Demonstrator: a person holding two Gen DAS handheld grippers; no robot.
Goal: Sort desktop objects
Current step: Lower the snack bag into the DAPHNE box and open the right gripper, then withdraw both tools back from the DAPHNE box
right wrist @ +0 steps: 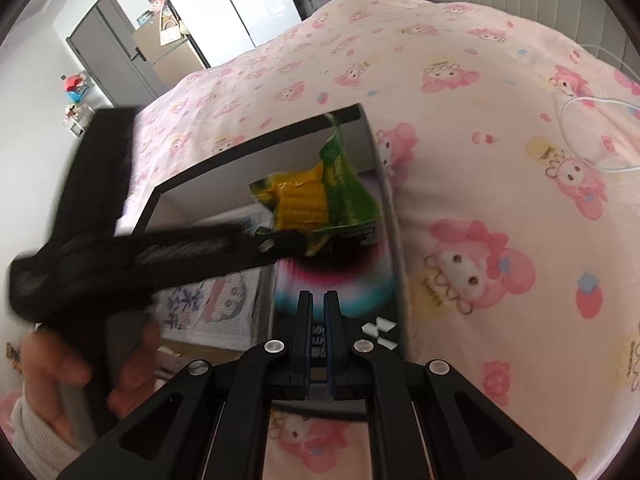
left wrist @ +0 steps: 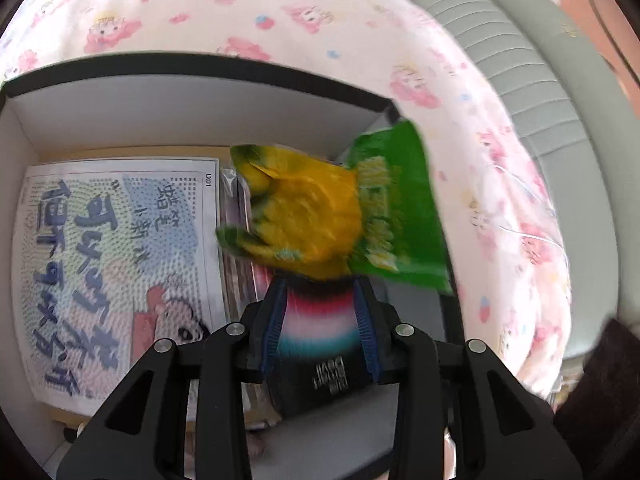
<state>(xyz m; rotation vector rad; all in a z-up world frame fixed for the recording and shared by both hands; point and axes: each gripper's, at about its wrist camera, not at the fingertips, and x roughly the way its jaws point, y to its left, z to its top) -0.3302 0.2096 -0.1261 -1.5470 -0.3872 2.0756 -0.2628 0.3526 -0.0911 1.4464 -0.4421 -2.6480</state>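
Snack bag over the box

The left gripper pinches the green-and-yellow snack bag mid-frame above the open box on the bed; the right gripper, lower centre, is pressed nearly together, holding nothing.

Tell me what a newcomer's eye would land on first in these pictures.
First, the bright green and yellow corn snack bag, held up over the open box at the tip of the left hand-held gripper. Next, the sheet with big blue Chinese characters and a cartoon face, lying flat in the left part of the box. Around it all spreads the pink cartoon-print bedspread, and the right hand-held gripper hangs nearly closed at the box's near edge.
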